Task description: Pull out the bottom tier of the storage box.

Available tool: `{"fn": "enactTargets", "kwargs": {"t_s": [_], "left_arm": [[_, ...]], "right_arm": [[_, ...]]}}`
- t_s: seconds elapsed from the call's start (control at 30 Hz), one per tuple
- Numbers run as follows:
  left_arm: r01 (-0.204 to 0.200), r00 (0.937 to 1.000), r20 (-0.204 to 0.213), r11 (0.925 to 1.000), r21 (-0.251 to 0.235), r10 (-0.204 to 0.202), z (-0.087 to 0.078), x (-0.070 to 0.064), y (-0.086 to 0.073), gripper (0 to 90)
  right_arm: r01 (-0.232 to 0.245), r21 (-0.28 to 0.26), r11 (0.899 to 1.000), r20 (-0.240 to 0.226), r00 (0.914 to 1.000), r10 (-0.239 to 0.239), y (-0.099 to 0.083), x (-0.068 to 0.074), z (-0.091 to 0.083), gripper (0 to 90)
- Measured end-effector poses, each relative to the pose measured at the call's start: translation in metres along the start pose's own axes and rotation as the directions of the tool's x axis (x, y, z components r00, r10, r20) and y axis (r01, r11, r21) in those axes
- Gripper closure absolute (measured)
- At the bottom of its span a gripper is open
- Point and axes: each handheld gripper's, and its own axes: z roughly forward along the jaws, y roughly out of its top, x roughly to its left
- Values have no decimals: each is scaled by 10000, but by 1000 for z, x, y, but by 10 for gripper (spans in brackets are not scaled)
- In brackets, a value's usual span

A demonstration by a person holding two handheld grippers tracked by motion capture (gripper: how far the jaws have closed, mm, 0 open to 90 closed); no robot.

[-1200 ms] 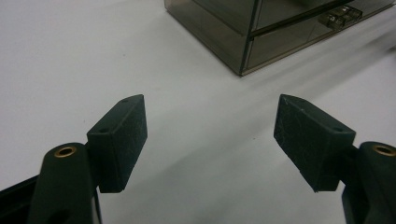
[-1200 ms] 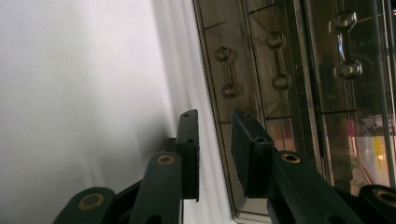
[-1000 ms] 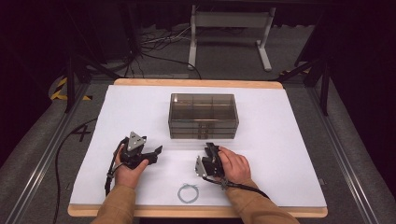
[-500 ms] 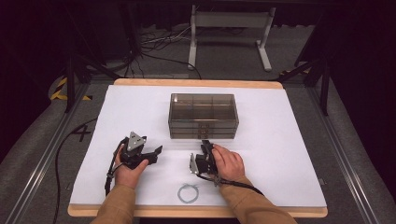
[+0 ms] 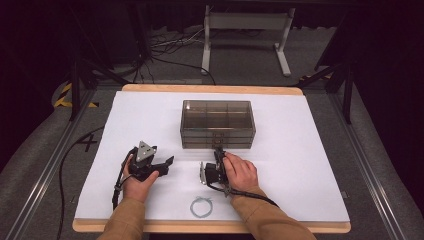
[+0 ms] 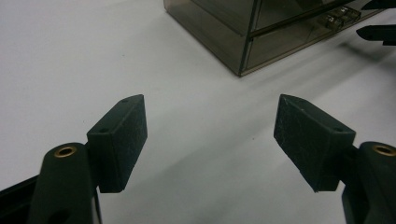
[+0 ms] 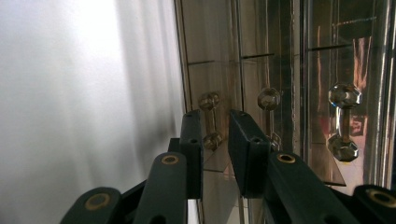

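A smoked clear drawer box stands mid-table, its drawer fronts facing me. My right gripper reaches its front face. In the right gripper view the jaws stand a narrow gap apart around a clear dumbbell-shaped drawer handle, with a sliver of space still showing beside it. Two more handles sit further along the front. My left gripper rests on the table left of the box, open wide with nothing between its jaws. The box corner lies ahead of it.
A small clear ring lies on the white table sheet near the front edge, between my forearms. Metal rails, cables and a stand frame lie beyond the table's back edge.
My right hand has moved forward and slightly left, bringing its gripper up to the box's drawer front. The left gripper has stayed where it was.
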Motion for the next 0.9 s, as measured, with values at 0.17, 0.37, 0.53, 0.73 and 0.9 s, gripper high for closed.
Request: {"fn": "enactTargets", "kwargs": {"t_s": [0.17,0.37,0.53,0.73,0.9], "left_arm": [[-1,10000,-2,10000,0,1,0,0,0,264],[-1,10000,-8,10000,1,1,0,0,0,265],[1,10000,-7,10000,-1,-1,0,0,0,265],[-19,10000,-8,10000,9,19,0,0,0,265],[2,10000,-7,10000,4,-2,0,0,0,264]], "right_arm": [[30,114,9999,83,10000,-31,1,1,3,759],[255,256,9993,235,9994,-261,4,4,6,764],[358,444,9984,265,9990,-370,5,5,9,765],[524,538,9972,331,9980,-543,8,6,10,765],[709,574,9958,356,9967,-730,11,8,12,764]]}}
